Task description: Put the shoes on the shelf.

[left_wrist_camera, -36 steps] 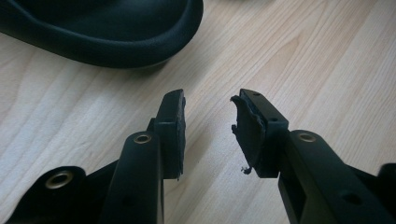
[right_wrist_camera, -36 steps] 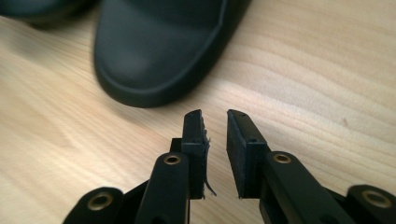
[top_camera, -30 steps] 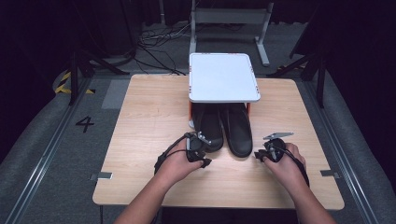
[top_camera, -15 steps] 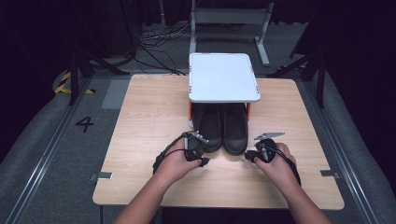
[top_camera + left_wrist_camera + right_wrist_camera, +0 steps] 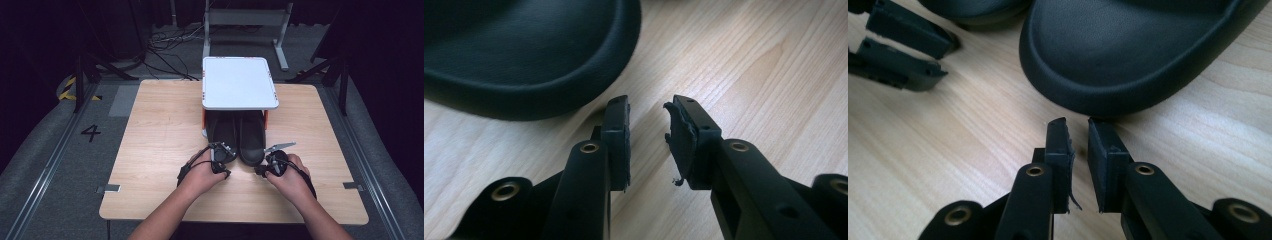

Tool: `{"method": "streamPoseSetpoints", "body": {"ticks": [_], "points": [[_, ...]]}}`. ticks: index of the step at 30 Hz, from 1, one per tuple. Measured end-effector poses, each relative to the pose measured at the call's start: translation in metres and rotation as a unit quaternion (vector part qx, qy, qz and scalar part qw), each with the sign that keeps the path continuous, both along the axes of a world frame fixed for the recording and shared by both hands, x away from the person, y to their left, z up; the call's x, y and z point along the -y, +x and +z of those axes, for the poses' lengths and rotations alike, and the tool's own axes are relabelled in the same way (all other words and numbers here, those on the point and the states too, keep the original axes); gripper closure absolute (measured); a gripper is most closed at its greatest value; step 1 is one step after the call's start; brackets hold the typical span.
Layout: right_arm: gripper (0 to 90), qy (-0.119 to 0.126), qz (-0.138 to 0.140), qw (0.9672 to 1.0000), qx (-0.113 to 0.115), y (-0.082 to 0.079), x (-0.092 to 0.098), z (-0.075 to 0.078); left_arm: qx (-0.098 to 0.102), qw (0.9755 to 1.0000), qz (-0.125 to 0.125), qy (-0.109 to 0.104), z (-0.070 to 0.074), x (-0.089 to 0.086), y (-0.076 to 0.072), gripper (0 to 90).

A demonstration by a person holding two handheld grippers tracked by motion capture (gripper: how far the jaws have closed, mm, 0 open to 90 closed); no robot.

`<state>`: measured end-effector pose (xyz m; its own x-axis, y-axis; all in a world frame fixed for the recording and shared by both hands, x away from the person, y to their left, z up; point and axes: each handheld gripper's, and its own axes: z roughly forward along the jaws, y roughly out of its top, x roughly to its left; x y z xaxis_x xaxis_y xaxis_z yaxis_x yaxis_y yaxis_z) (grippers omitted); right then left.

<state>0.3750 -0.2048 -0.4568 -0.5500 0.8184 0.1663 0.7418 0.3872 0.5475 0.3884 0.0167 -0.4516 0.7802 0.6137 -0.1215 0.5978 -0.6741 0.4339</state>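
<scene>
Two black shoes lie side by side on the table with their heels under a white shelf (image 5: pixel 239 82). They are the left shoe (image 5: pixel 223 137) and the right shoe (image 5: pixel 251 140). My left gripper (image 5: pixel 225 172) sits low on the wood just in front of the left shoe's toe (image 5: pixel 524 50). Its jaws (image 5: pixel 649 107) have just been closing, and a gap with nothing in it stays between them. My right gripper (image 5: pixel 259 172) points at the right shoe's toe (image 5: pixel 1138 50). Its jaws (image 5: pixel 1078 125) have also been closing, down to a narrow empty slit just short of the sole.
The wooden table (image 5: pixel 160 125) has bare boards on both sides of the shoes and in front of the hands. In the right gripper view the left gripper (image 5: pixel 945 57) is close by at the upper left. The floor beyond the table holds cables and stand legs.
The right hand has slid left to the right shoe's toe. The left hand has shifted a little right and lower at the left shoe's toe.
</scene>
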Motion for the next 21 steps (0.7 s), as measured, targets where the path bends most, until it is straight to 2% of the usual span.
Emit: {"method": "streamPoseSetpoints", "body": {"ticks": [4,12,14,19,21], "points": [[82.0,0.003,-0.003,0.9999,-0.010,0.008,-0.001,-0.003,0.001,1.0000,0.003,0.005,0.000,0.003,0.006,70.5],[81.3,0.010,-0.017,0.9998,-0.002,0.019,-0.001,0.000,0.012,0.9997,0.023,0.003,0.000,0.001,0.016,72.8],[80.9,0.011,-0.028,0.9996,-0.001,0.029,0.002,0.003,0.015,0.9996,0.026,-0.002,0.003,0.001,0.023,72.9],[80.7,0.013,-0.033,0.9993,-0.003,0.040,0.006,0.009,0.012,0.9994,0.033,-0.005,0.006,0.001,0.031,73.3],[80.6,0.013,-0.034,0.9993,-0.005,0.043,0.006,0.009,0.003,0.9992,0.040,-0.005,0.006,0.002,0.035,74.0]]}}
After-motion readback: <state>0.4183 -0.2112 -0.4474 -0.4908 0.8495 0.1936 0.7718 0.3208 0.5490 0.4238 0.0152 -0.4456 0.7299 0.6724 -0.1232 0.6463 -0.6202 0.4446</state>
